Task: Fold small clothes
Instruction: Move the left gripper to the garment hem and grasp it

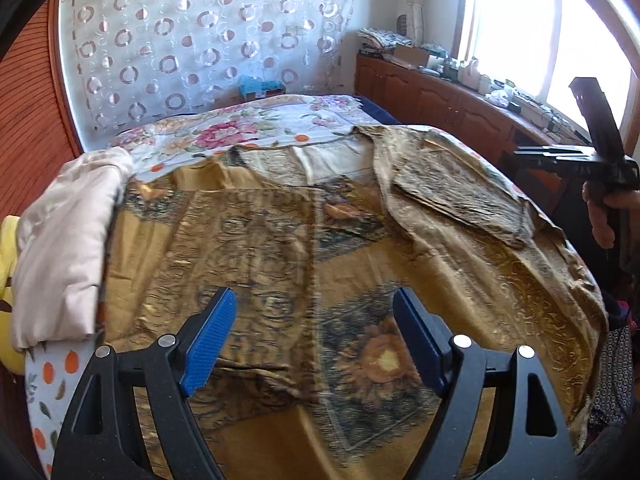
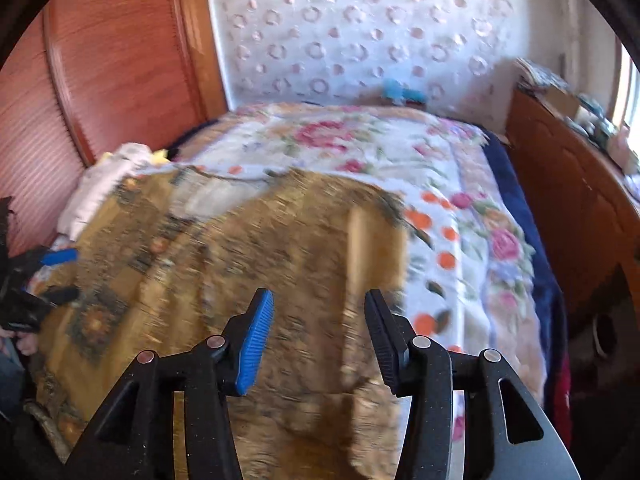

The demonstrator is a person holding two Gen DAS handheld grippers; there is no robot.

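A bed with a white floral bedspread (image 1: 256, 128) fills the middle of both views, running toward a white curtain patterned with brown rings (image 1: 200, 32) across the upper part of the frame; a reddish wooden panel (image 2: 112, 56) stands at upper left and a low brown wooden cabinet (image 1: 440, 92) runs along the right under a bright window. A large golden-brown patterned garment with dark floral squares (image 1: 280, 248) lies spread across the near half of the bed, its right side folded inward over itself at centre right of the left wrist view; a folded pale pink cloth (image 1: 68, 240) rests at its left edge. The left gripper (image 1: 316, 344) hovers at the bottom of its frame, its blue-padded jaws wide apart with nothing between them, only the garment beneath. The right gripper (image 2: 320, 340) sits at bottom centre of its blurred view, jaws parted and empty above the garment's folded side.
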